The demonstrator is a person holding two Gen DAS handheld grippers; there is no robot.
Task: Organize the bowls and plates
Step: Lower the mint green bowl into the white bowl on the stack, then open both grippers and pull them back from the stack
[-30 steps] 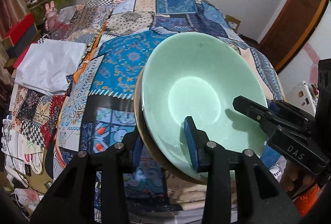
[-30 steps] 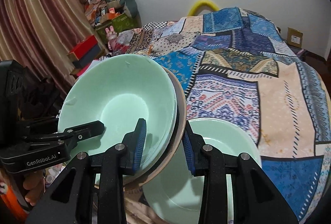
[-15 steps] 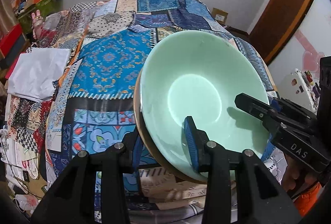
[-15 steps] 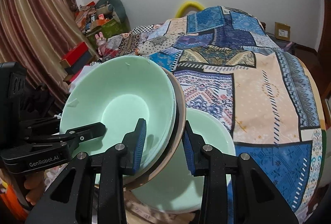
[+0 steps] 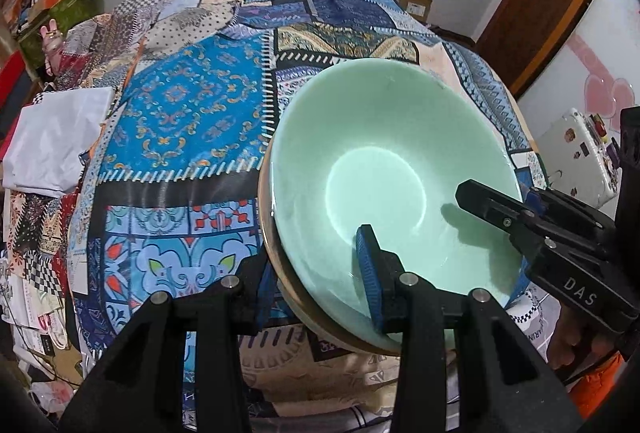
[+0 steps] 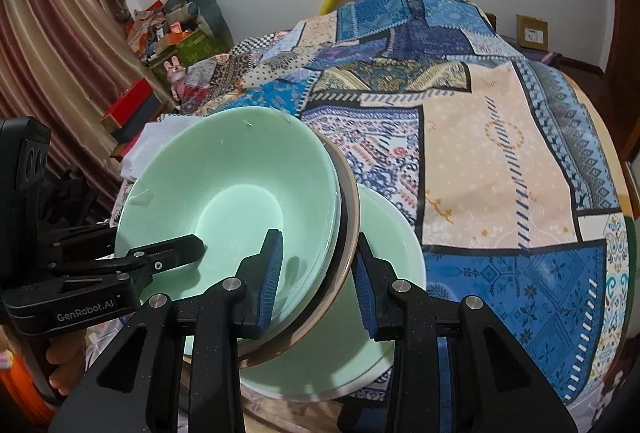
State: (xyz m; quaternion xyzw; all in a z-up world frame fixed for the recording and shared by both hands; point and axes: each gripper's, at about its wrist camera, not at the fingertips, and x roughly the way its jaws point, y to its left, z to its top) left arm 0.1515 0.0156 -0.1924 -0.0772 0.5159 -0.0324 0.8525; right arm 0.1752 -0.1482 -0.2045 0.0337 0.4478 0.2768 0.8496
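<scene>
A stack of pale green bowls (image 5: pixel 384 173) (image 6: pixel 232 193) with a brown-rimmed one beneath is held above the patchwork bed. My left gripper (image 5: pixel 316 273) is shut on its near rim, one finger inside, one outside. My right gripper (image 6: pixel 316 273) is shut on the opposite rim the same way. Each gripper shows in the other's view, the right (image 5: pixel 552 233) and the left (image 6: pixel 120 265). Another pale green plate (image 6: pixel 360 333) lies on the bed under the stack, at the near edge.
The patchwork bedspread (image 5: pixel 180 121) (image 6: pixel 500 153) covers the bed. A white folded cloth (image 5: pixel 52 137) lies at its left side. Boxes and clutter (image 6: pixel 160 33) stand by the curtain. A wooden door (image 5: pixel 540 5) is at the right.
Both grippers have moved together with the bowl stack toward the right side of the bed. The plate on the bed now sits further under the stack. The grips are unchanged.
</scene>
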